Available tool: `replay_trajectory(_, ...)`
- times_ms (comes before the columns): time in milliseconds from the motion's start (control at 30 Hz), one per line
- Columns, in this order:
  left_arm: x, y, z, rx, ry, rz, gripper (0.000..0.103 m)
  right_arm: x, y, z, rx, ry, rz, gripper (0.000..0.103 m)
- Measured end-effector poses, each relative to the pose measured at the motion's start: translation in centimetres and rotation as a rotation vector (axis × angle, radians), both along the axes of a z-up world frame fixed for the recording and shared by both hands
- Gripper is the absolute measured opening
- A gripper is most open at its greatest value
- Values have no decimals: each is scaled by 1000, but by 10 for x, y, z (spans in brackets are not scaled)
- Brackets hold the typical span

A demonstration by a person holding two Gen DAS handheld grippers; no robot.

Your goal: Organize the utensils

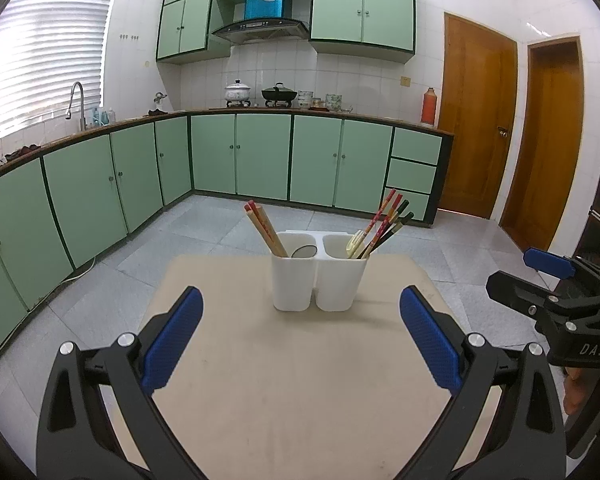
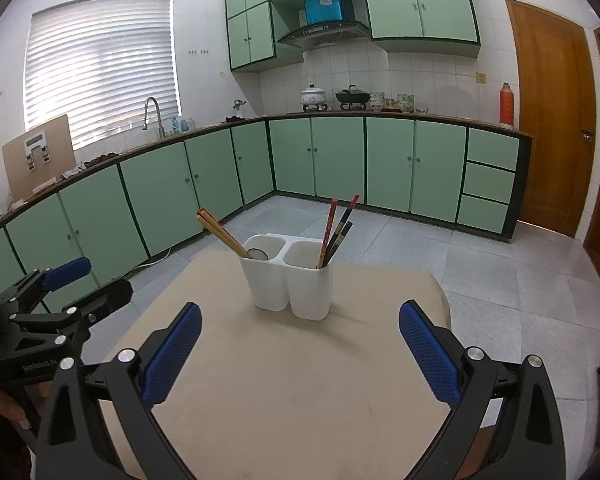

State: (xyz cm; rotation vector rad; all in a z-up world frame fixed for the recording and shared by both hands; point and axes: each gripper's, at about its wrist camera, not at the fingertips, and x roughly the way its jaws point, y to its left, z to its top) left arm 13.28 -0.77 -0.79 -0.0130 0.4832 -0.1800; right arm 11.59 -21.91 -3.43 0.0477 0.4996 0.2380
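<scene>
A white two-compartment holder (image 1: 319, 280) stands upright at frame centre. Its left compartment holds tan red-tipped chopsticks (image 1: 264, 230) leaning left and a round metal utensil head (image 1: 304, 251); the right holds red and black chopsticks (image 1: 388, 226) leaning right.

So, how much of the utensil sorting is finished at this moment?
Every visible utensil already stands in the white holder: tan chopsticks and a spoon in its left cup, red and black chopsticks in its right. Left tool and right tool are open, holding nothing. The table shows nothing left.
</scene>
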Motion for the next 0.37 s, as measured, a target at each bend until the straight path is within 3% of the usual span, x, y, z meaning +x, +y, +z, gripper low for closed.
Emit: replay_trajectory(367, 6, -1, 0, -1, 16, 2, 96, 2, -3, 0, 2, 8, -3, 97)
